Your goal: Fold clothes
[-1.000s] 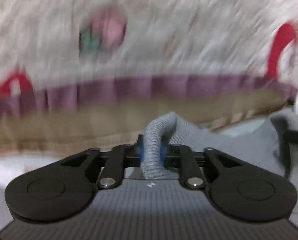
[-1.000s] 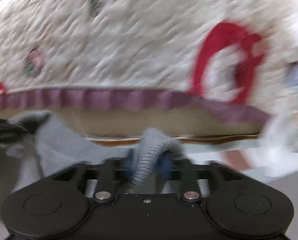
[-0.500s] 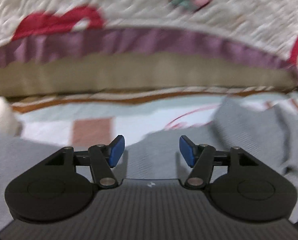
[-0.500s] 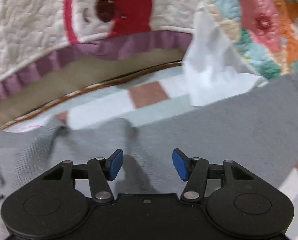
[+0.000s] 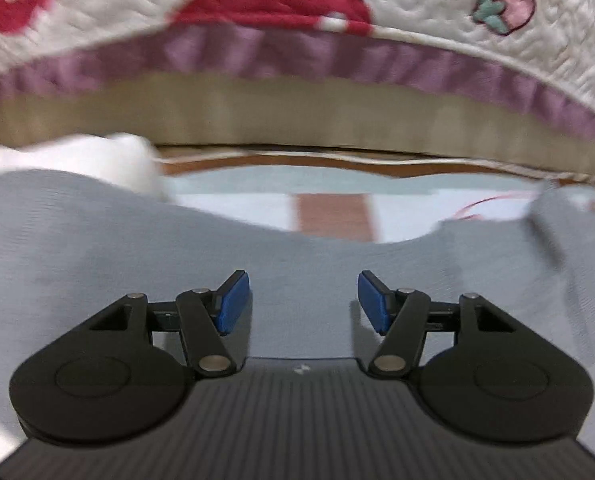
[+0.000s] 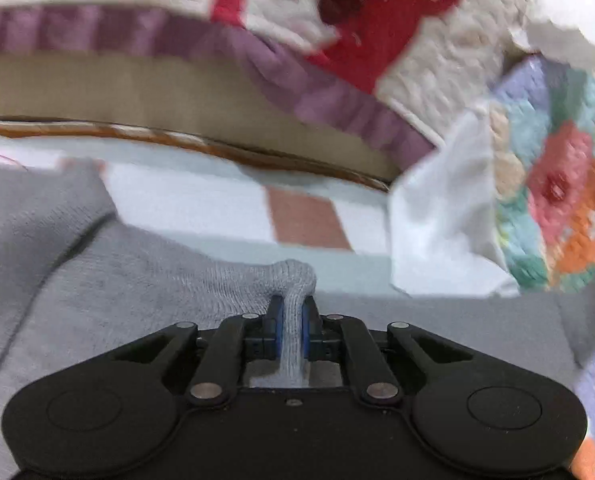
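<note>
A grey knit garment (image 5: pixel 145 248) lies spread on the checked bed sheet (image 5: pixel 333 216). My left gripper (image 5: pixel 303 300) is open just above the grey cloth, its blue pads apart with nothing between them. In the right wrist view the same grey garment (image 6: pixel 137 280) fills the lower left. My right gripper (image 6: pixel 292 324) is shut on a ribbed fold of the garment's edge, which bulges up in front of the pads.
A quilted cream blanket with red bear prints and a purple frill (image 5: pixel 337 60) hangs across the back. A white cloth (image 6: pixel 441 232) and a floral quilt (image 6: pixel 557 200) lie at the right. Another white cloth (image 5: pixel 109 160) sits at the left.
Both grippers let go of the grey garment about half a second ago. The right gripper has since shut on a fold of its edge. The left gripper stays open and has shifted left over the cloth.
</note>
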Available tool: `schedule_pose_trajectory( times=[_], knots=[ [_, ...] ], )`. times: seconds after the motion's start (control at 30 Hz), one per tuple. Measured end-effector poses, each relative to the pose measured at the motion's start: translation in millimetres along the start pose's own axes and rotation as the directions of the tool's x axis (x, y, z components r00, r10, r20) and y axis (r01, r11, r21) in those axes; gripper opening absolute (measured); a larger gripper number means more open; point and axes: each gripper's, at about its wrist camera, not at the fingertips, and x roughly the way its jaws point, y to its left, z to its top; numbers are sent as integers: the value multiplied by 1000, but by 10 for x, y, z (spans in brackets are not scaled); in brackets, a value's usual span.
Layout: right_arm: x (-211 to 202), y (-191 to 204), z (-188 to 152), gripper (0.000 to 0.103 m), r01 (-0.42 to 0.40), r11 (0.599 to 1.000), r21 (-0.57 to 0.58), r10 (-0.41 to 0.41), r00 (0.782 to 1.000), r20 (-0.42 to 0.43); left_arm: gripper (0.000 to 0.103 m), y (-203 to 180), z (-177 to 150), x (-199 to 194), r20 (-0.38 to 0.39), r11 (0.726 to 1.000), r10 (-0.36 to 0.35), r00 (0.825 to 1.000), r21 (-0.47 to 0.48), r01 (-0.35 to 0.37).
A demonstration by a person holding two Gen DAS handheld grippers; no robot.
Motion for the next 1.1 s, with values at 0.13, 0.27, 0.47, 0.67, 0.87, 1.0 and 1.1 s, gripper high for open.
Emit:
schedule_pose_trajectory(
  times=[0.13,0.27,0.47,0.67,0.87,1.0,1.1],
  knots=[
    [-130,105,117,23,47,997,53,-48,999,0,59,444,-8,-384,39,966,-131,991,-218,137],
    [-586,221,102,46,-61,992,111,52,995,88,60,810,81,-817,138,943,-88,986,-308,127],
    [-1339,724,-30,47,-407,860,309,393,913,108,68,1481,-70,-1052,149,876,133,980,-479,-46],
    [-1817,1858,-134,47,-685,723,88,689,724,-19,73,2033,-361,-746,75,745,16,997,-666,38],
    [-2108,2638,-418,47,-764,629,-143,747,645,-161,64,2115,-442,-722,154,707,-9,988,-698,115],
    [-2305,2980,-544,48,-754,583,-304,741,646,-182,14,1916,-317,-778,108,817,113,988,-575,-31],
    [-2453,3262,-563,49,-755,567,-329,744,641,-188,13,1878,-298,-830,128,808,134,983,-588,-34]
  ],
)
